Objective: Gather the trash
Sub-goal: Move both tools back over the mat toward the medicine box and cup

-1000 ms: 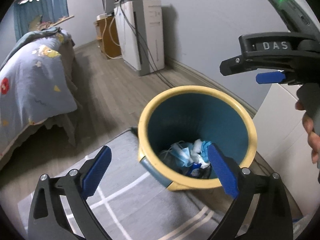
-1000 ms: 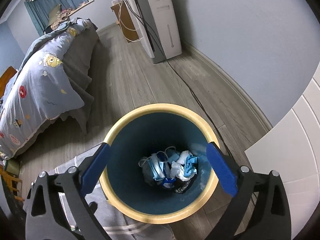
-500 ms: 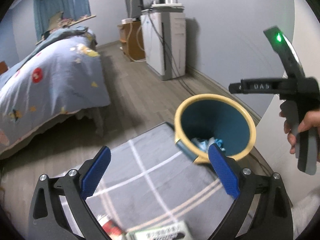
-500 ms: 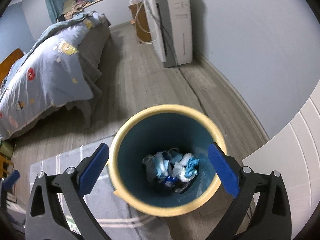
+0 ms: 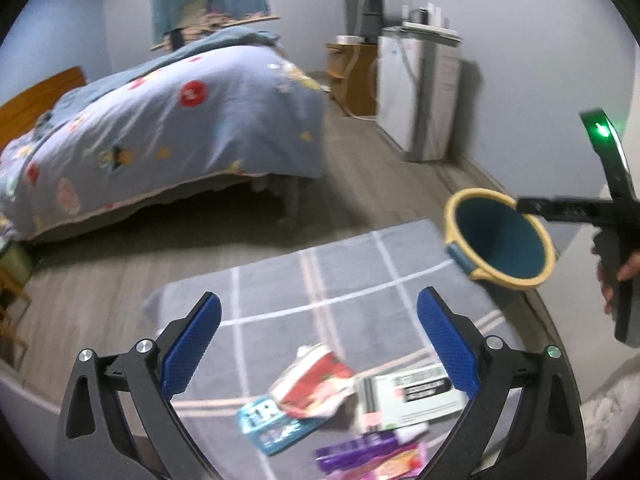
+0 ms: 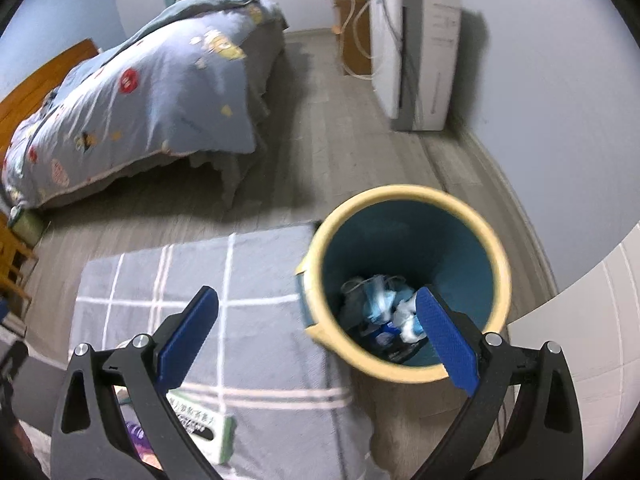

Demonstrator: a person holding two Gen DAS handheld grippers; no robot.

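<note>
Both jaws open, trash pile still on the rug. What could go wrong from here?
1. The red-and-white wrapper, teal packet and white box overlap on the rug; the left gripper may pinch two at once or snag the rug.
2. The purple packet lies flat and may slip out.
3. The bin stands at the rug's corner; the right gripper hangs by its rim and might tip it.
</note>
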